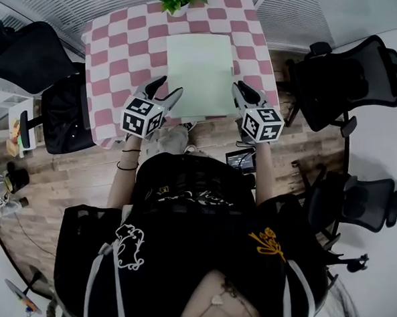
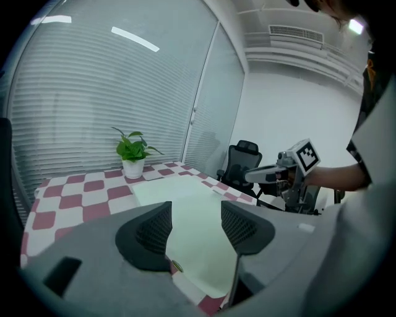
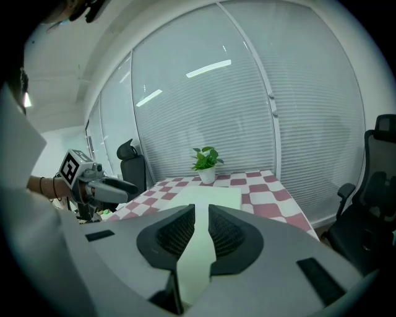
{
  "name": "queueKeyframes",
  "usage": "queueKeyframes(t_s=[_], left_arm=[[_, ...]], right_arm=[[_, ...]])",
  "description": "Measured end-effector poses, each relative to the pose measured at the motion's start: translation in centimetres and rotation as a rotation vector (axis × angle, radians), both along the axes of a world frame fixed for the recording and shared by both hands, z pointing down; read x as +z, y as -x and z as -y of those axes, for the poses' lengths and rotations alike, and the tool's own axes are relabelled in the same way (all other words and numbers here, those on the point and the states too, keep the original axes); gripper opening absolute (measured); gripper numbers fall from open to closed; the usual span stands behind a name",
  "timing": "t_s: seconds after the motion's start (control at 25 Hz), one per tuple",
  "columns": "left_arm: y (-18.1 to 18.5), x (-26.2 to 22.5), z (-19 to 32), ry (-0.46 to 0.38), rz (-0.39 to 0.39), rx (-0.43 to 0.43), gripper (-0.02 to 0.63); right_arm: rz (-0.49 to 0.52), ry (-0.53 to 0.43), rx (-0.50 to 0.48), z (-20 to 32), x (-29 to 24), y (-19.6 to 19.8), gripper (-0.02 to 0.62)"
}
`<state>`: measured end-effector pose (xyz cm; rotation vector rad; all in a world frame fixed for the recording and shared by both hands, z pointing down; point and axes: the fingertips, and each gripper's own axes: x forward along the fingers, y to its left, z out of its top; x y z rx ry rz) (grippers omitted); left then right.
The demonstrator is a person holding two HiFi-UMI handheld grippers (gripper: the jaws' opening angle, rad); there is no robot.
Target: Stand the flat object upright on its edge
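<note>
One table [image 1: 108,53]: checkered, carrying the green board [image 1: 200,70].
Left tongs [image 1: 166,91]: mine, jaws apart, empty, at the board's lower-left corner.
Board: flat at frame centre, long axis running up-frame, away from me.
Right tongs [image 1: 240,89]: jaws nearly together, empty, at the lower-right corner, equally near.

Surface finishes.
Board [image 1: 200,74] smooth and matt; tablecloth [image 1: 121,52] under it checked cloth; floor [image 1: 73,189] beyond it wood-grain planks.
</note>
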<state>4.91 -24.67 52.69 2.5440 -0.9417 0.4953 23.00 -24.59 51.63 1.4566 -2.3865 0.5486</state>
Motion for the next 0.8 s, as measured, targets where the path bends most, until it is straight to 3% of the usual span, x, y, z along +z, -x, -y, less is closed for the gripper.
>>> queueKeyframes(t_s=[0.16,0.24,0.32,0.44,0.68,0.8], left_arm=[[0.4,2.5,2.1,0.066,0.003,-0.009,0.25],[0.3,3.7,3.0,0.114,-0.016,-0.008,0.275],[0.0,4.9,3.6,0.184,-0.059,-0.008,0.337],[-0.1,6.8,4.7,0.283,-0.108,-0.036,0.371],[-0.3,10.4,6.5,0.416,-0.132,-0.074,0.393],[-0.9,11.4,6.6,0.448,-0.13,-0.058,0.393]], right_arm=[[0.036,0.098,-0.009,2.4,3.0,-0.5,0.052],[0.065,0.147,-0.021,3.5,4.5,-0.6,0.141],[0.091,0.197,-0.021,4.6,6.0,-0.9,0.177],[0.161,0.28,0.009,6.0,8.3,-1.4,0.227],[0.372,0.413,0.117,7.8,11.3,-2.2,0.247],[0.4,0.457,0.105,7.6,12.3,-1.6,0.247]])
